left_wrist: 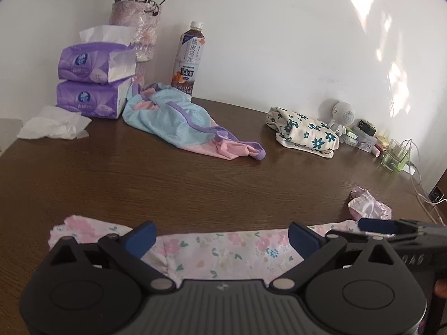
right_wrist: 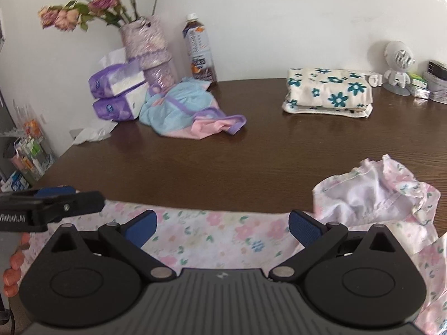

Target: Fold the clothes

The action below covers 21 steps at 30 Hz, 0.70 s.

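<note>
A: We have the pink floral garment (right_wrist: 223, 237) spread along the near edge of the counter (right_wrist: 223, 162), at six o'clock under both wrist cameras. It looks laid flat so a fold line can be picked.

B: Flat in the middle only. At three o'clock in the right wrist view one end is bunched up, pale lining showing.

A: Our right tool (right_wrist: 222, 227) hovers over the flat stretch with its blue pads wide apart, holding nothing. Our left tool (left_wrist: 222, 236) is the same: jaws spread, cloth lying between them, not pinched.

B: So we judge the grasp is not yet made; both seem lined up on the far hem.

A: Further out, at eleven o'clock, the blue and pink mesh garment (left_wrist: 184, 122) lies crumpled against the purple tissue packs (left_wrist: 92, 83), likely waiting its turn.

B: And at one o'clock the cream cloth with teal flowers (right_wrist: 329, 92) sits folded by the wall, seemingly finished and parked clear of our working space.
</note>
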Each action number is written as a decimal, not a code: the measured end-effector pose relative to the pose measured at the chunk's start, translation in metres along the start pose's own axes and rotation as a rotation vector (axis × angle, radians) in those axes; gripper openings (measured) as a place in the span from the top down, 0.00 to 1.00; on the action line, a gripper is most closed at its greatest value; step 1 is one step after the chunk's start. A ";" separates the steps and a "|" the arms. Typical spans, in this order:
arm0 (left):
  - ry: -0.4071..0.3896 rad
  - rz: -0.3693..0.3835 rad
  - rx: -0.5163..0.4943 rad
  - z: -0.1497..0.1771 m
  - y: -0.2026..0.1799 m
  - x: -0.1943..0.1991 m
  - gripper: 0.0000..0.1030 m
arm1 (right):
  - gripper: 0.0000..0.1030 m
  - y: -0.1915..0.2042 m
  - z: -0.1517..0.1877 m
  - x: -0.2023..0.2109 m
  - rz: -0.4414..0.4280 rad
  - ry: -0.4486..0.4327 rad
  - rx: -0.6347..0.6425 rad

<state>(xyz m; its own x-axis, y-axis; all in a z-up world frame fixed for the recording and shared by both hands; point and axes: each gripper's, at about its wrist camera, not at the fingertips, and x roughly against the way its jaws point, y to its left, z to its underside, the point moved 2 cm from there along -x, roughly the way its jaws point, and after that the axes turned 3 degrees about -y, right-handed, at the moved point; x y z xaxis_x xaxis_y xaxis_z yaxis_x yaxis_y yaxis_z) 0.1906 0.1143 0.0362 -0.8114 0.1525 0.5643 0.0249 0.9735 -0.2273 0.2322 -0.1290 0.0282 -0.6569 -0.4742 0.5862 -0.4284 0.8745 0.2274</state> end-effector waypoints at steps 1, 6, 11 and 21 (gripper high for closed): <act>0.003 -0.003 -0.004 -0.002 0.000 -0.001 0.10 | 0.01 -0.003 -0.004 -0.001 -0.007 0.000 -0.014; 0.044 0.004 -0.005 -0.002 -0.002 -0.017 0.34 | 0.33 0.008 -0.011 -0.021 -0.055 0.050 -0.013; 0.063 0.002 -0.039 0.009 -0.008 -0.029 0.66 | 0.59 0.038 0.002 -0.039 -0.058 0.063 0.070; 0.033 -0.030 -0.128 0.023 -0.021 -0.040 0.71 | 0.74 0.059 0.015 -0.051 -0.012 0.057 0.137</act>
<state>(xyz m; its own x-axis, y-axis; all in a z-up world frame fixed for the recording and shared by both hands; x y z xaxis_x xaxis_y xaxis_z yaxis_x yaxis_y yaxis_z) 0.2088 0.0843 0.0004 -0.7930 0.1261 0.5961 0.0764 0.9912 -0.1081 0.2316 -0.0549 0.0000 -0.6165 -0.4746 0.6282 -0.5191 0.8449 0.1289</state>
